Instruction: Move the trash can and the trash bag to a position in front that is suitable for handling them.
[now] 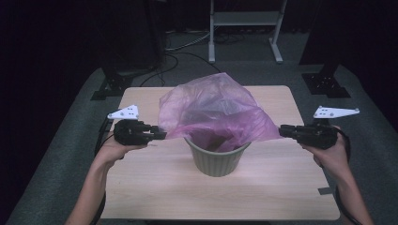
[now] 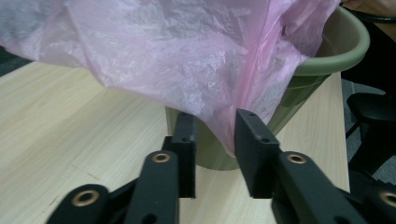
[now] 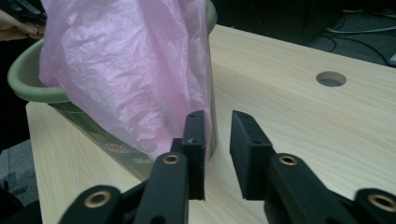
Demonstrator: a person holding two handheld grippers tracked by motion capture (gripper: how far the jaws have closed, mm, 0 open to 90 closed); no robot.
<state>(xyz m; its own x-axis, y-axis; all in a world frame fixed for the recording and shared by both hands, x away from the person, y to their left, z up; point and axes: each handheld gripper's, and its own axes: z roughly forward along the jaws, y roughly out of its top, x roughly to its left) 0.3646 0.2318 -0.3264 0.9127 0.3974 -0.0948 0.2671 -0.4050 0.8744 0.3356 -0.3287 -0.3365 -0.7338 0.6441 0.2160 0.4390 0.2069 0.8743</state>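
A pink plastic bag (image 1: 211,108) lies billowed over a green bin (image 1: 216,161) at the middle of the wooden table (image 1: 155,187). My left gripper (image 1: 162,135) is at the bag's left corner and my right gripper (image 1: 283,131) at its right corner. In the left gripper view the left gripper (image 2: 215,119) is open, and a fold of the bag (image 2: 177,56) hangs between the jaws against the right one, in front of the bin (image 2: 341,51). In the right gripper view the right gripper (image 3: 217,116) is open. The bag (image 3: 126,70) and bin (image 3: 28,84) lie just left of its jaws, with nothing between them.
A round cable hole (image 3: 331,78) is cut in the tabletop beyond the bin. Behind the table stand a white-legged frame (image 1: 244,28), a black stand base at the left (image 1: 112,84) and another at the right (image 1: 326,82). Cables run over the floor.
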